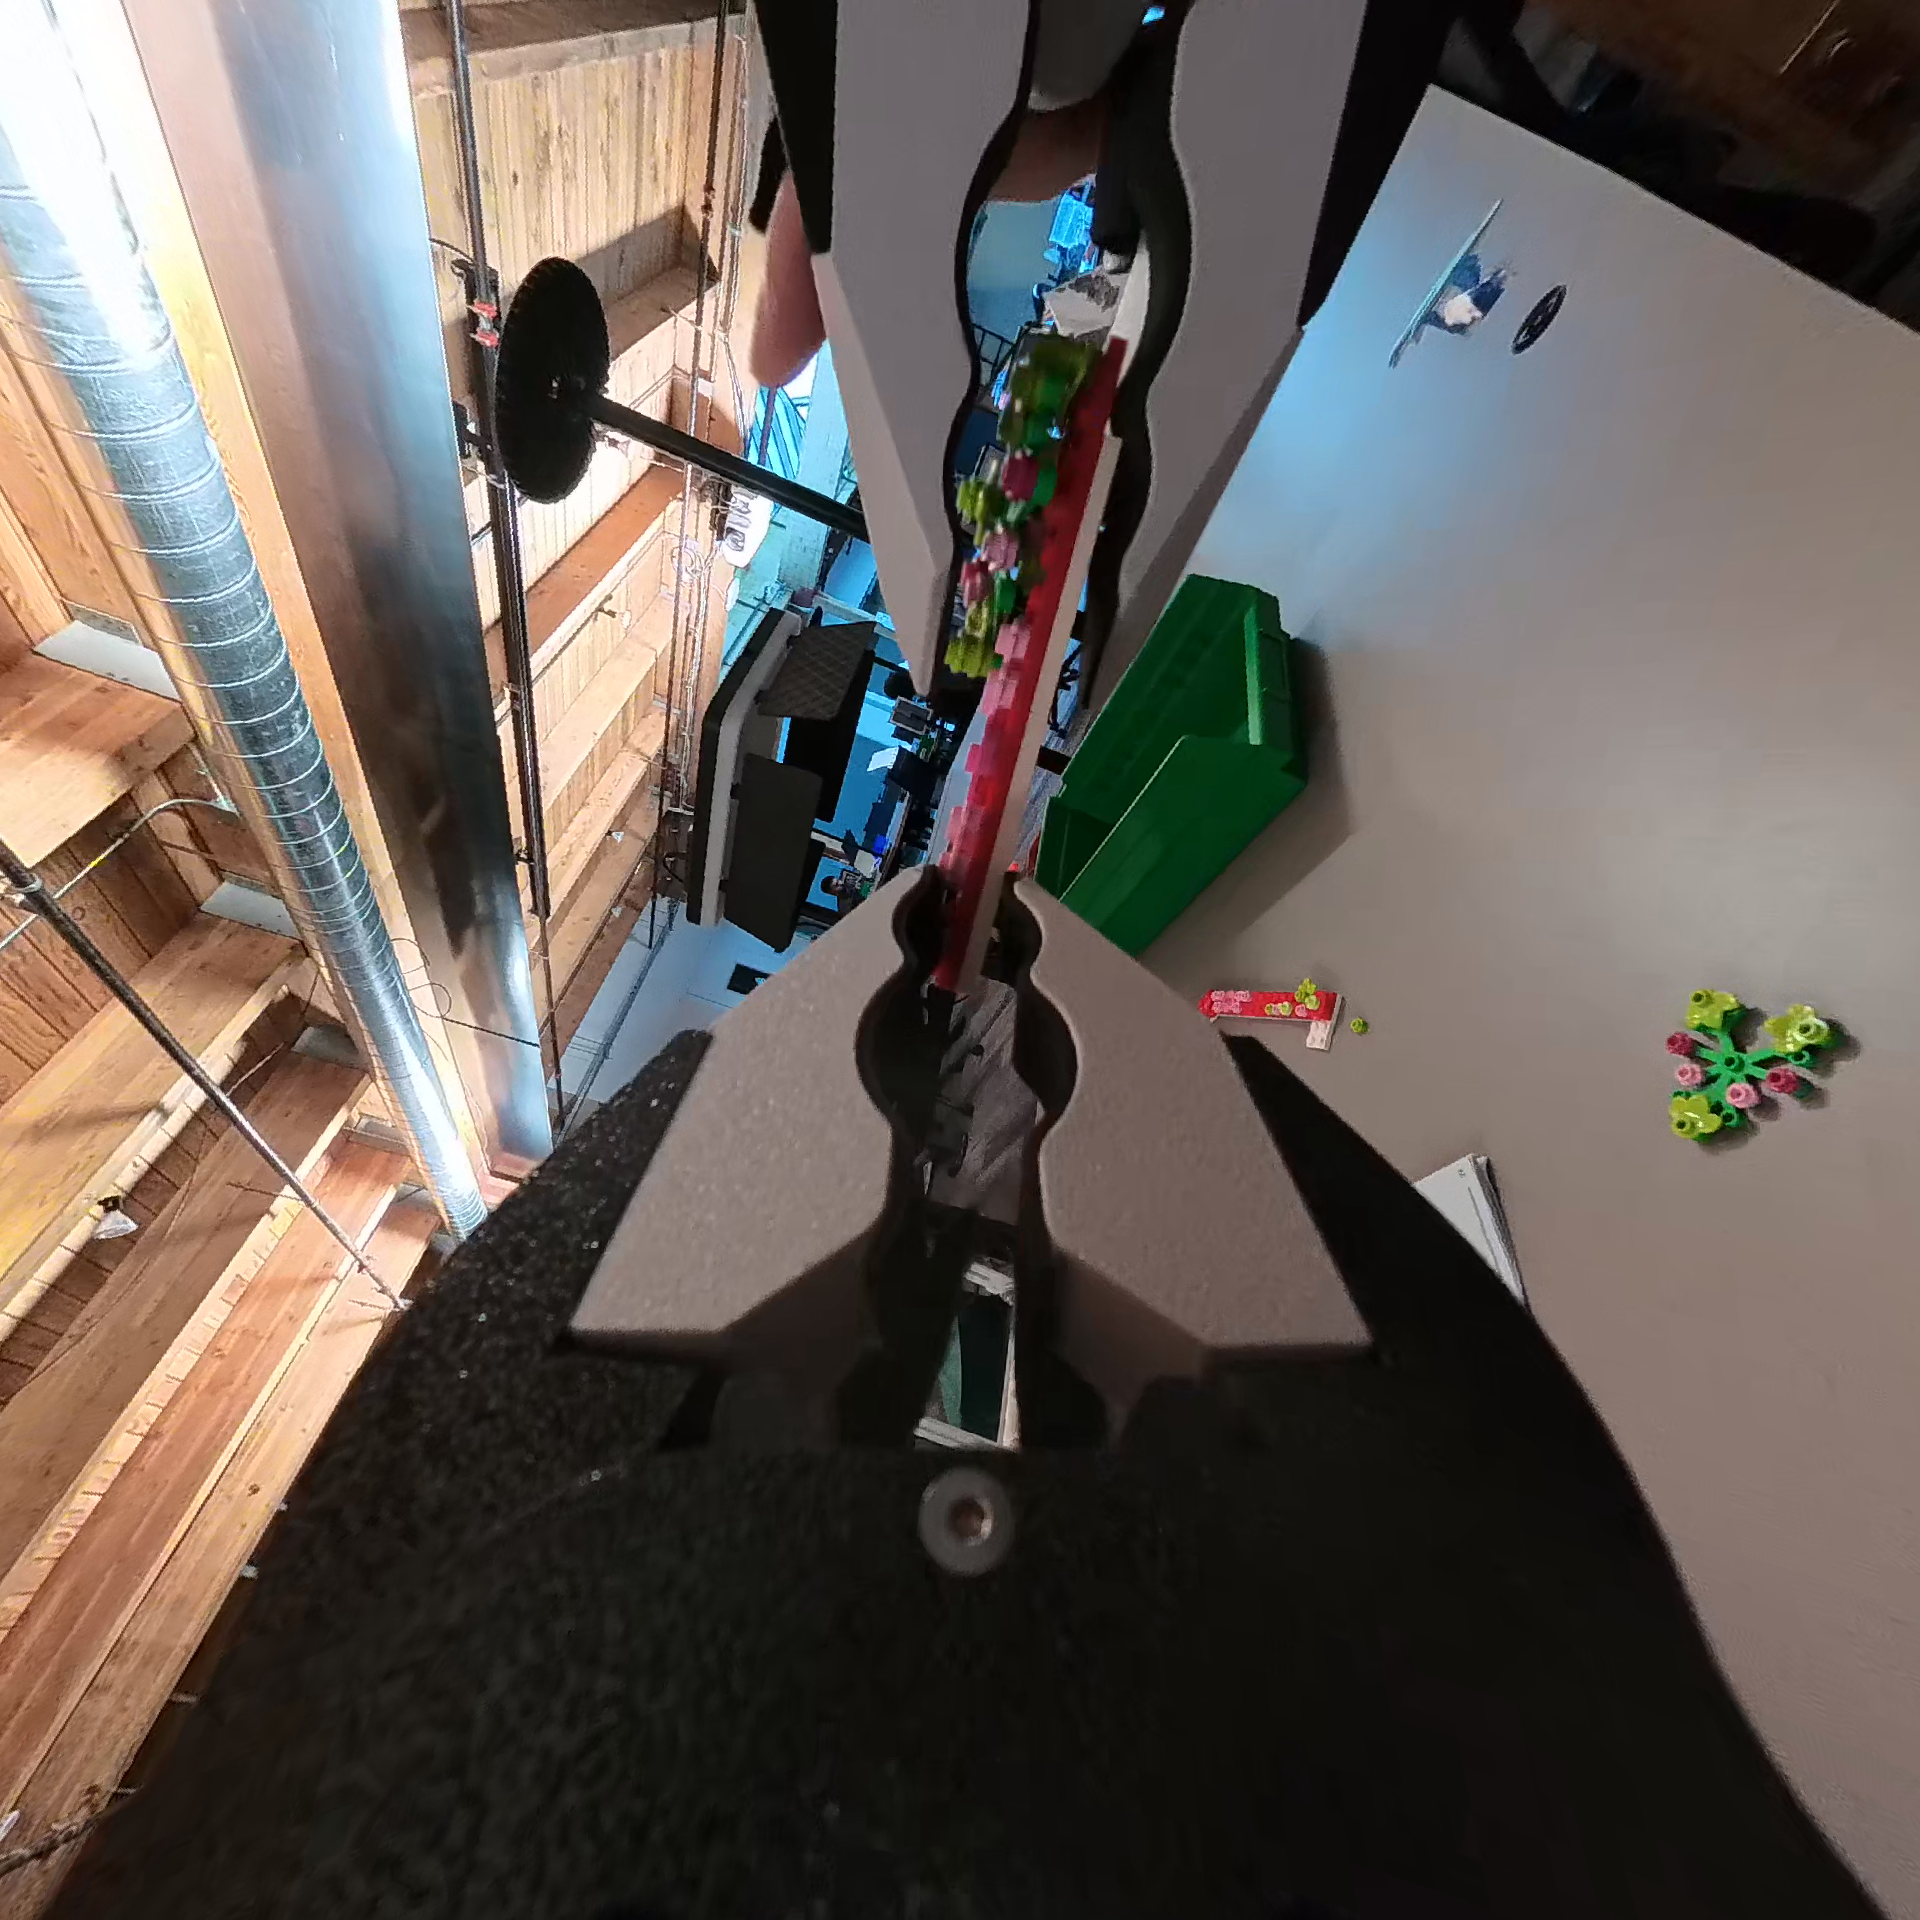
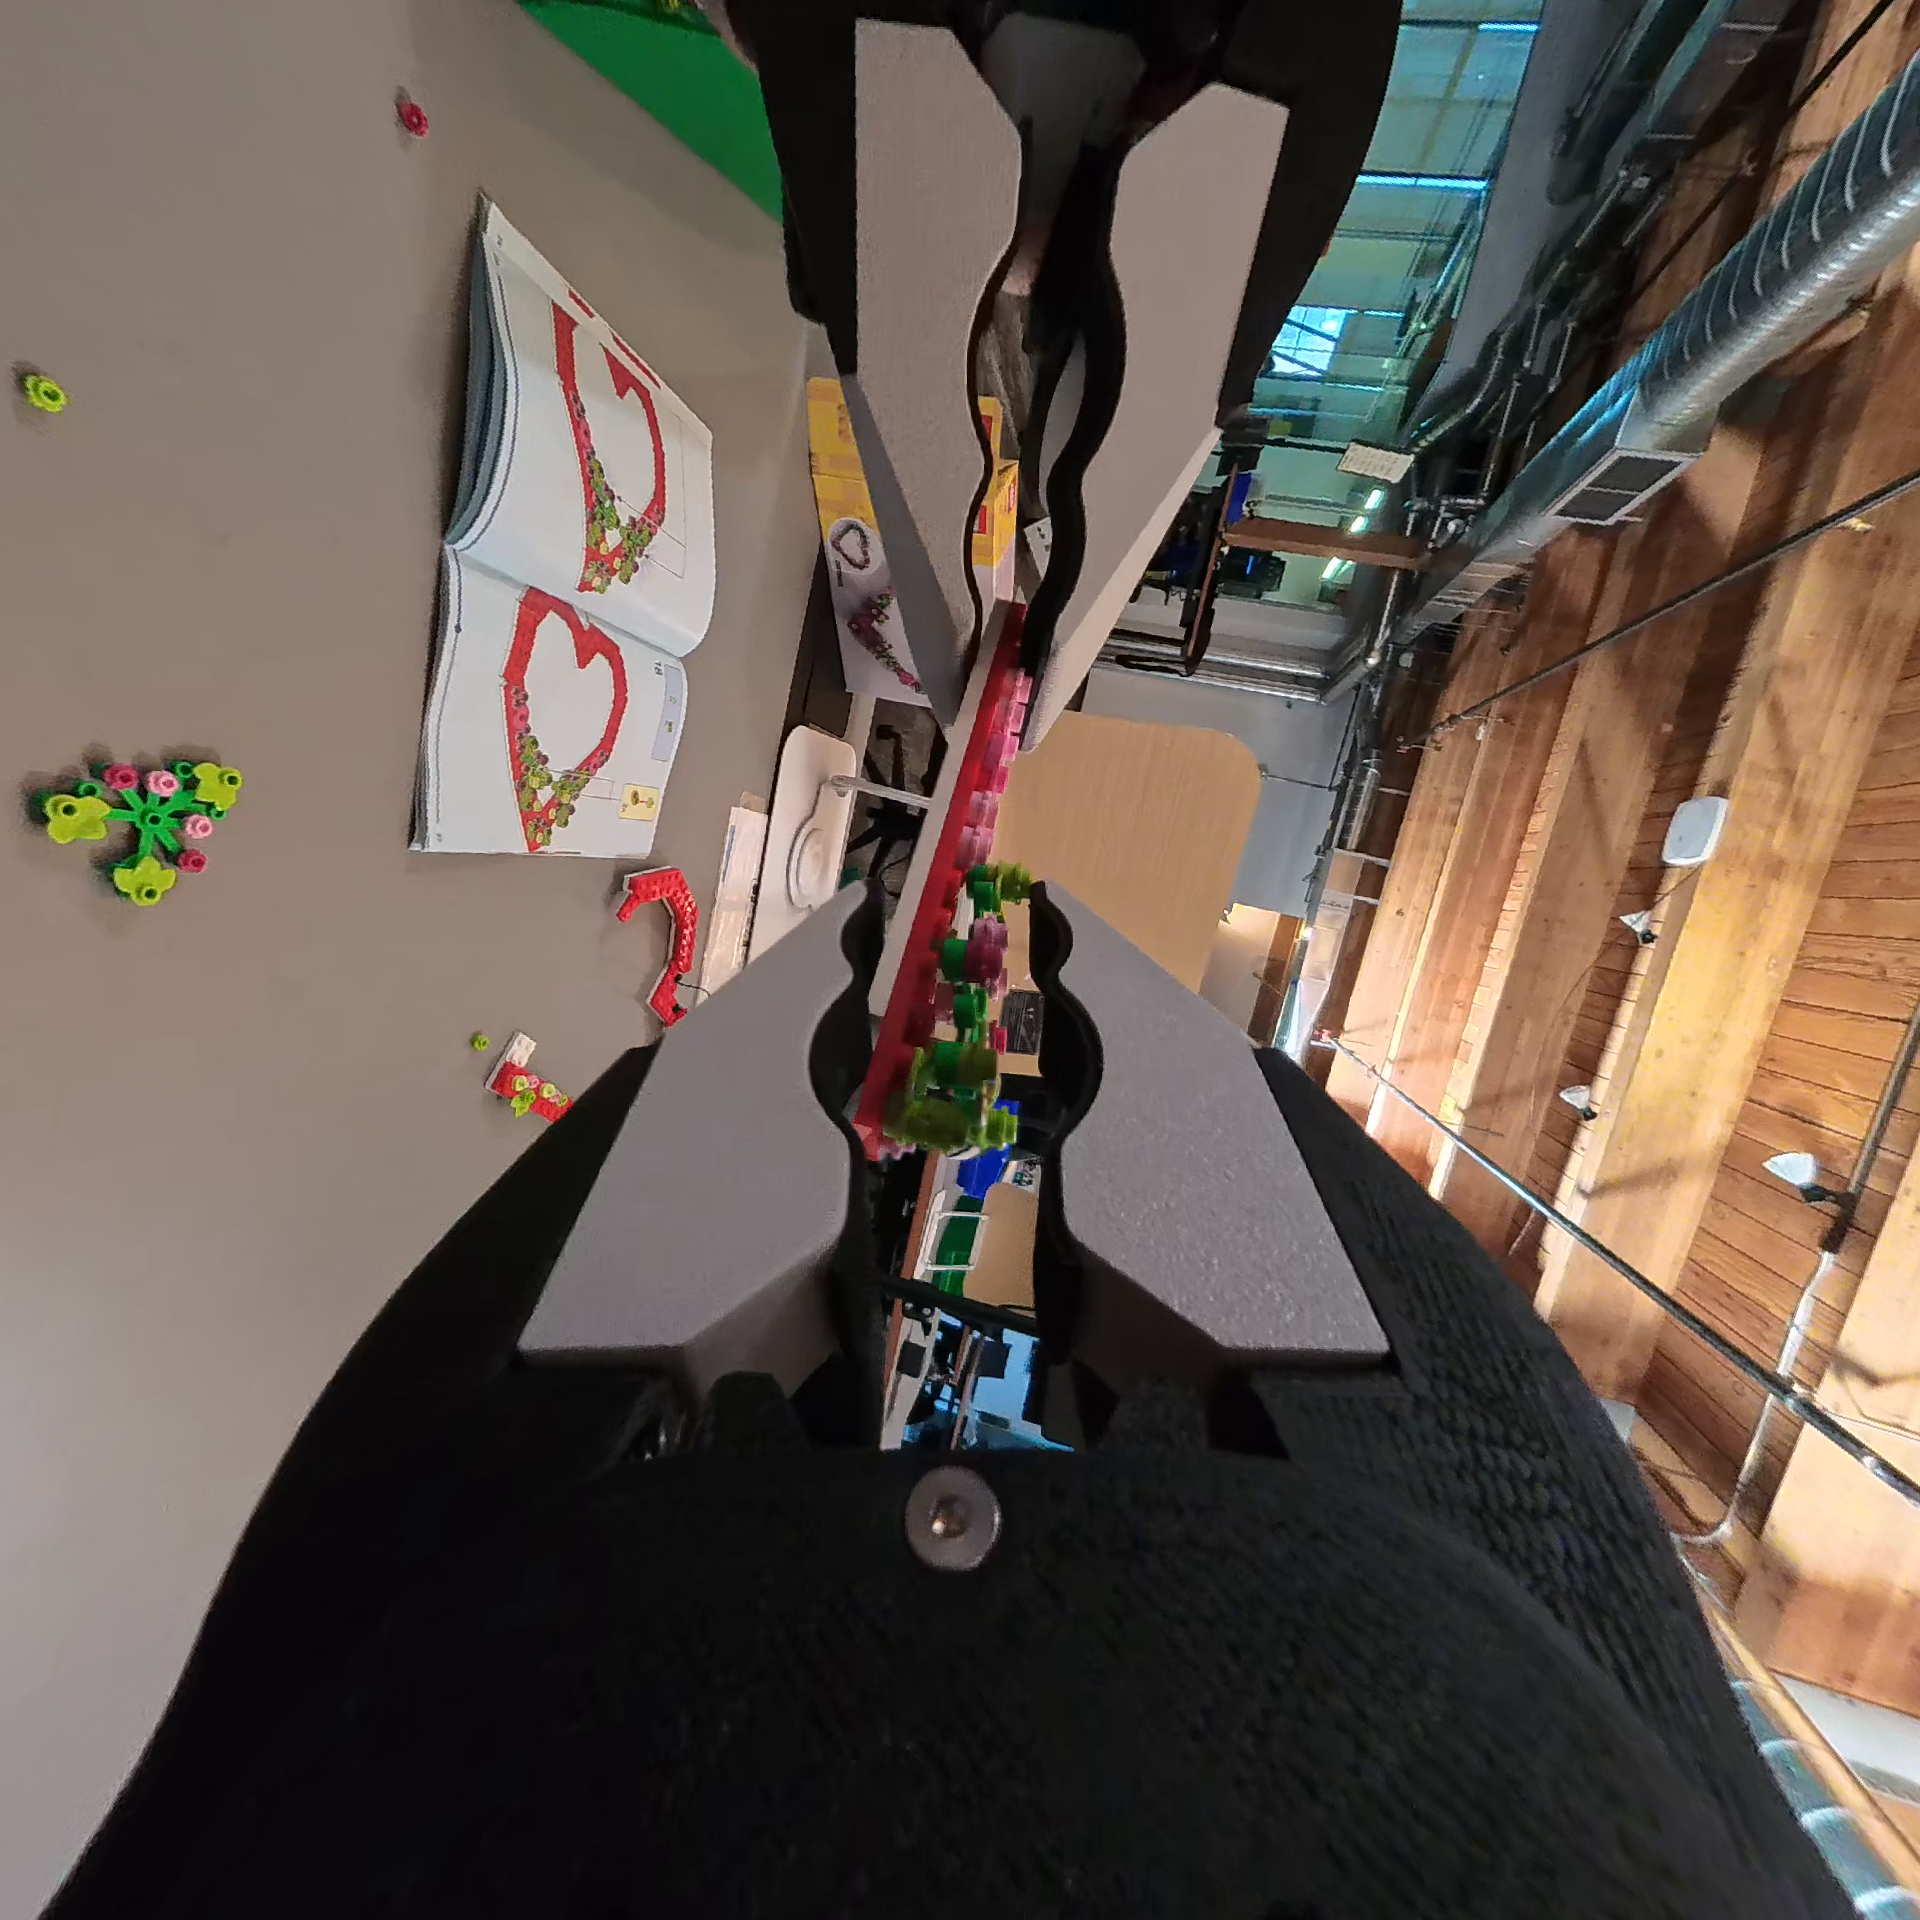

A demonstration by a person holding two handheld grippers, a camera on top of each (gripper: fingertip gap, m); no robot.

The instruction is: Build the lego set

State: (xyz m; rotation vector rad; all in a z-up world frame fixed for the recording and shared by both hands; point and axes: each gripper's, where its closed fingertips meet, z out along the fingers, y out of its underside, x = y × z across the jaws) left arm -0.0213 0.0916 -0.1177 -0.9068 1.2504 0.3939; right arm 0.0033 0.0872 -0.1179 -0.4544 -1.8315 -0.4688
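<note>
Long red lego strip (image 1: 1003, 727) with pink and lime flowers held in mid-air above the table (image 1: 1558, 727), left gripper (image 1: 971, 894) clenched on one end, right gripper (image 2: 951, 904) clenched on the flowered end; risks snapping or shedding flowers if twisted.

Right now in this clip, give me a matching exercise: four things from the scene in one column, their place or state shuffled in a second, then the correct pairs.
Things
1. red lego strip
2. instruction booklet
3. flower cluster
4. green bin

Place or state
A. lying open on the table
B. gripped at both ends, off the table
C. standing at the table's far edge
D. loose on the table, untouched

Pairs: 1-B, 2-A, 3-D, 4-C
</note>
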